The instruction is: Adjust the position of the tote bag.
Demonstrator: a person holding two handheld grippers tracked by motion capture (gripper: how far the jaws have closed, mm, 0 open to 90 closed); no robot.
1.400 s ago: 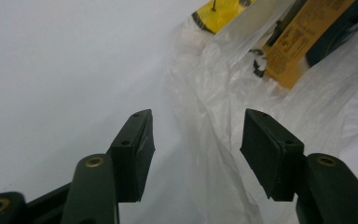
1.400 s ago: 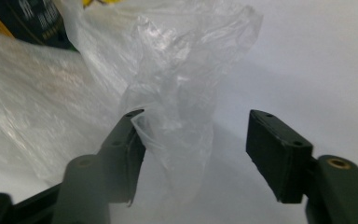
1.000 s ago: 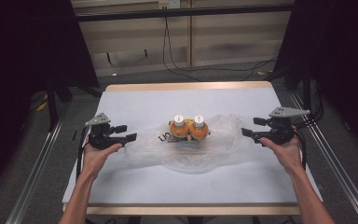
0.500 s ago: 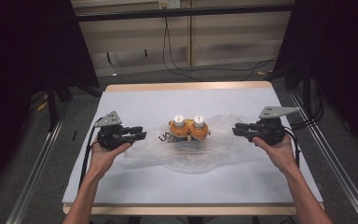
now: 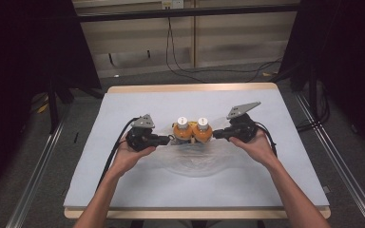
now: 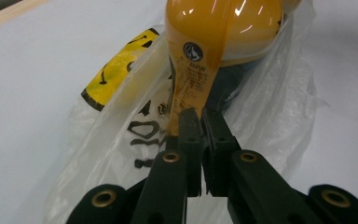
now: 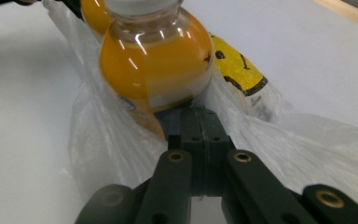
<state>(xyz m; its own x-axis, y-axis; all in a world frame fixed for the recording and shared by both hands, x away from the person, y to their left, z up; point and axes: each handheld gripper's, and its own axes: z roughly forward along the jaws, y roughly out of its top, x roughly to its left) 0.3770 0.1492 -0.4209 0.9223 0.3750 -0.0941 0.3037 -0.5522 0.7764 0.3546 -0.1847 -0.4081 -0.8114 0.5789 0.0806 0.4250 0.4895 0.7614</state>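
Two round orange bottles with white caps, the left bottle (image 5: 182, 130) and the right bottle (image 5: 202, 130), stand upright side by side on a clear plastic bag (image 5: 195, 159) at the table's middle. My left gripper (image 5: 164, 139) points in at the left bottle's base. My right gripper (image 5: 217, 134) points in at the right bottle's base. In the left gripper view the jaws of the left gripper (image 6: 201, 116) are pressed together on the bag's film (image 6: 121, 130) just below the bottle (image 6: 223, 32). In the right gripper view the right gripper (image 7: 199, 114) is shut on the bag (image 7: 284, 135) under its bottle (image 7: 156, 60).
The table (image 5: 123, 104) has a pale blue-white top with a wooden rim. Metal rails (image 5: 38, 185) run along both sides of it. Cables (image 5: 180, 66) lie on the floor behind. The bag carries a yellow and black print (image 6: 116, 70).
Both grippers have moved inward from the table's sides to the bottles. Their jaws, open a second ago, have shut at the bag beside the bottles. The bottles have stayed in place.
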